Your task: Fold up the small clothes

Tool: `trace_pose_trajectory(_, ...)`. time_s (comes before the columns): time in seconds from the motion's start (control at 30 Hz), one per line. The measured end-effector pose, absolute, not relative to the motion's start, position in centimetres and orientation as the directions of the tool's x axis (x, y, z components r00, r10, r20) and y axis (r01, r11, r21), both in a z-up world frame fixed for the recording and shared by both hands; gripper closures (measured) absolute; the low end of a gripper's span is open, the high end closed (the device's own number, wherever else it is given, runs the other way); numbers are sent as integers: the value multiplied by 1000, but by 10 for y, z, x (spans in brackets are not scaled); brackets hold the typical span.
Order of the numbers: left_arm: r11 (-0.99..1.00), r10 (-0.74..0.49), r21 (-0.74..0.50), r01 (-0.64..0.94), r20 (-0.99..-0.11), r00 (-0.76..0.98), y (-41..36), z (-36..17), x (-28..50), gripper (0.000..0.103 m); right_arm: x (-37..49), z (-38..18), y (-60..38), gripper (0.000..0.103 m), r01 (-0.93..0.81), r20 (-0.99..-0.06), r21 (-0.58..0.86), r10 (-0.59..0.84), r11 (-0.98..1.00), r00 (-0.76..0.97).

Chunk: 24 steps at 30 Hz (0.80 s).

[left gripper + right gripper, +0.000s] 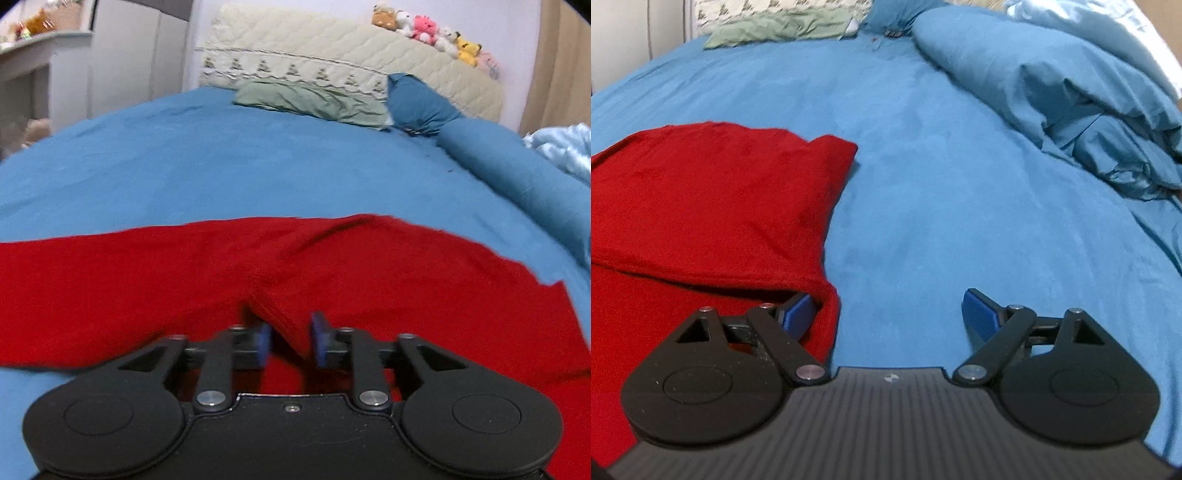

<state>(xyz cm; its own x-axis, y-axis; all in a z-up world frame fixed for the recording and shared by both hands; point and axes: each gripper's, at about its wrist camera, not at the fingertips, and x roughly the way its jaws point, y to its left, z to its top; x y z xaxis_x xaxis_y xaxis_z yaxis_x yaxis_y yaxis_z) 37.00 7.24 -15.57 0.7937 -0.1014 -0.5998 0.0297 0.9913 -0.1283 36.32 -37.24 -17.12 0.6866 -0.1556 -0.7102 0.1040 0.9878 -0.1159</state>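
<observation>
While my left gripper (290, 341) stands slightly parted around a red garment (332, 266) ridge, unpinched, my right gripper (890, 314) gapes wide, empty; I should flatten before folding.

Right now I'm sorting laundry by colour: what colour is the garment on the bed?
Plain red garment, clearest in the right wrist view.
</observation>
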Motion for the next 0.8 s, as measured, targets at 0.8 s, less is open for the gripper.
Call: trace_pose_trajectory(0.8,973,-232,-167,162,-659,716,56,-165,399,44,448,-162,-314,1,-49,-581,187,150,981,800)
